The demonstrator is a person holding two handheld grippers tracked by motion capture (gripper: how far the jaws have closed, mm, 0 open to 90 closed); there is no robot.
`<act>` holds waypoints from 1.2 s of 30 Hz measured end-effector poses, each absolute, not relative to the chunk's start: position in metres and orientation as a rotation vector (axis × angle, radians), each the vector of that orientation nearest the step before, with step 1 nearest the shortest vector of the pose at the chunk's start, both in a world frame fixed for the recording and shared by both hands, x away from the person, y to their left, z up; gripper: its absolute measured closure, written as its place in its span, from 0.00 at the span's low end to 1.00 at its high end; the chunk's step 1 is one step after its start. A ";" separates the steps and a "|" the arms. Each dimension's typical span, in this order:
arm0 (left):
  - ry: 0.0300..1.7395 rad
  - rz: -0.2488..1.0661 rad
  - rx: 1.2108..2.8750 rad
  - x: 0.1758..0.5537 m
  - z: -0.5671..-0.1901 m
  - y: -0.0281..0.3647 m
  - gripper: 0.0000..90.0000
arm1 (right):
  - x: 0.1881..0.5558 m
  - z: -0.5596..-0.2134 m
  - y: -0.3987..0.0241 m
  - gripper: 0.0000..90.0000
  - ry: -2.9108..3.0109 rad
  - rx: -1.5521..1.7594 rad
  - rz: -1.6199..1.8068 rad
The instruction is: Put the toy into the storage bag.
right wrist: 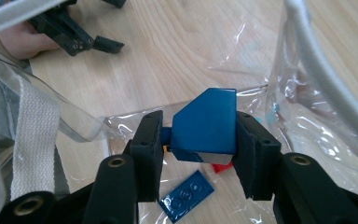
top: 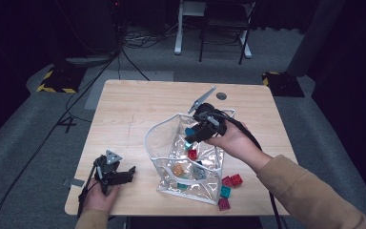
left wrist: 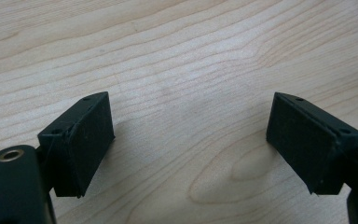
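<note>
The right hand-held gripper (right wrist: 199,144) clamps a blue block (right wrist: 205,122) between its pads, over the open mouth of a clear bag (top: 164,138) on the surface (top: 124,109). Inside the bag lie a flat blue plate (right wrist: 186,195) and other coloured blocks; more blocks (top: 228,186) sit just beside it. The left hand-held gripper (left wrist: 190,140) rests near the surface's front edge, jaws wide apart with nothing between them.

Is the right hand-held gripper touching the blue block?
Touching. In the right gripper view, the right hand-held gripper has both pads pressed on the sides of the blue block, above the clear bag.
</note>
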State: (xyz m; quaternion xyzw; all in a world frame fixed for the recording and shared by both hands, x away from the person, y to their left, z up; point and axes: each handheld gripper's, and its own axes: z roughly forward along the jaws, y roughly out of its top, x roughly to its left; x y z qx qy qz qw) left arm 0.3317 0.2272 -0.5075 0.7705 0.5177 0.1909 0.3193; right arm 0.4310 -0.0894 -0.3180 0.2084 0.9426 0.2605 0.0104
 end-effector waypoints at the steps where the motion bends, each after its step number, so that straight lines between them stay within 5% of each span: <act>1: 1.361 0.502 2.025 0.332 -0.507 0.227 0.17 | 0.432 -0.320 -0.089 0.63 2.950 0.654 0.797; 22: 1.357 0.505 2.028 0.332 -0.507 0.227 0.17 | 0.424 -0.340 -0.069 0.62 3.022 0.541 0.550; 28: 1.356 0.505 2.029 0.332 -0.507 0.227 0.17 | 0.423 -0.334 -0.073 0.42 2.975 0.550 0.608; 36: 1.356 0.505 2.028 0.332 -0.507 0.227 0.17 | 0.408 -0.302 -0.101 0.38 2.838 0.571 0.880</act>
